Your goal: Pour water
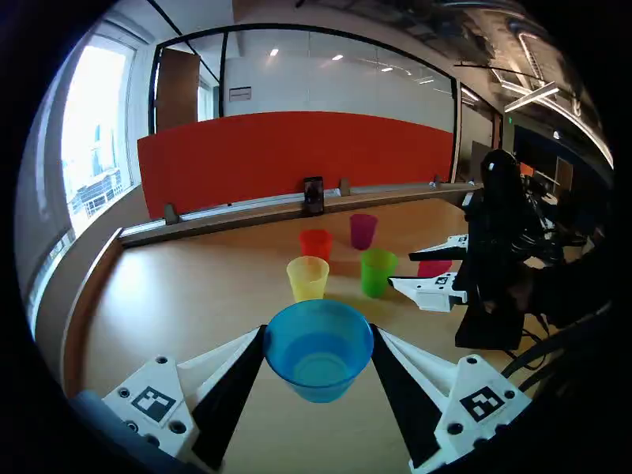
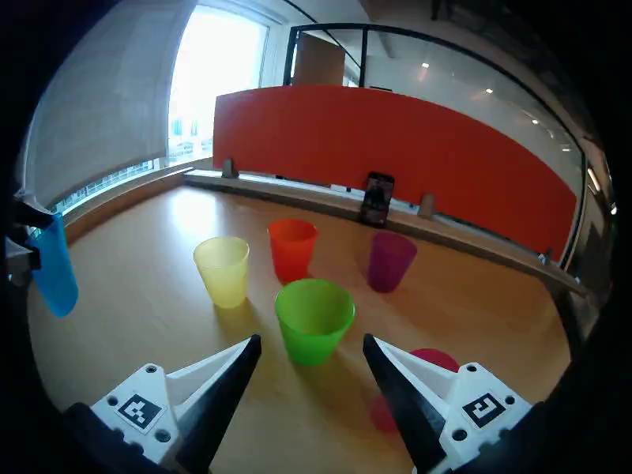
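Within left gripper, blue cup.

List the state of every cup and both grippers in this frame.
left gripper: shut on the blue cup.
blue cup: upright, gripped, seems to hold some water.
right gripper: open, holding nothing.
green cup: upright, looks empty, untouched.
yellow cup: upright, untouched.
red cup: upright, untouched.
purple cup: upright, untouched.
pink cup: partly hidden by a right finger; pose unclear.
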Action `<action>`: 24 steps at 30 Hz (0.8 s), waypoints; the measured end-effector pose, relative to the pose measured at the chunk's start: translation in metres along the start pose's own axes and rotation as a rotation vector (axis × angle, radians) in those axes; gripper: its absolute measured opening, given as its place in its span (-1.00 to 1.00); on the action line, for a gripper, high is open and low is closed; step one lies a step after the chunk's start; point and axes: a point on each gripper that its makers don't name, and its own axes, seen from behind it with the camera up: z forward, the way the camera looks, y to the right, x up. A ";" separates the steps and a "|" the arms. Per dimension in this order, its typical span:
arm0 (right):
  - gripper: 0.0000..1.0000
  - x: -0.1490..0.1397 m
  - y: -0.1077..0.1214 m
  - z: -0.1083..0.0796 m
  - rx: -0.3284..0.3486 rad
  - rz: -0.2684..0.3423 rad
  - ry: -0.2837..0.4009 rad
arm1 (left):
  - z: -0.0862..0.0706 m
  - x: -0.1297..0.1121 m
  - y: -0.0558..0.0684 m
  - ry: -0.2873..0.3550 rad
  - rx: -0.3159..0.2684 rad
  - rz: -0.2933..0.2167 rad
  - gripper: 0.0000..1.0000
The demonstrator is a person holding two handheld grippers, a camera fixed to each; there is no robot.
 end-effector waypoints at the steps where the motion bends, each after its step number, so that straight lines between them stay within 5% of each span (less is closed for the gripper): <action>1: 1.00 0.000 0.001 0.002 -0.006 0.001 -0.004 | 0.000 -0.001 -0.001 0.000 0.001 -0.001 0.80; 24: 1.00 -0.001 0.007 0.048 -0.032 -0.006 -0.055 | 0.004 -0.008 -0.026 -0.003 0.025 -0.035 0.79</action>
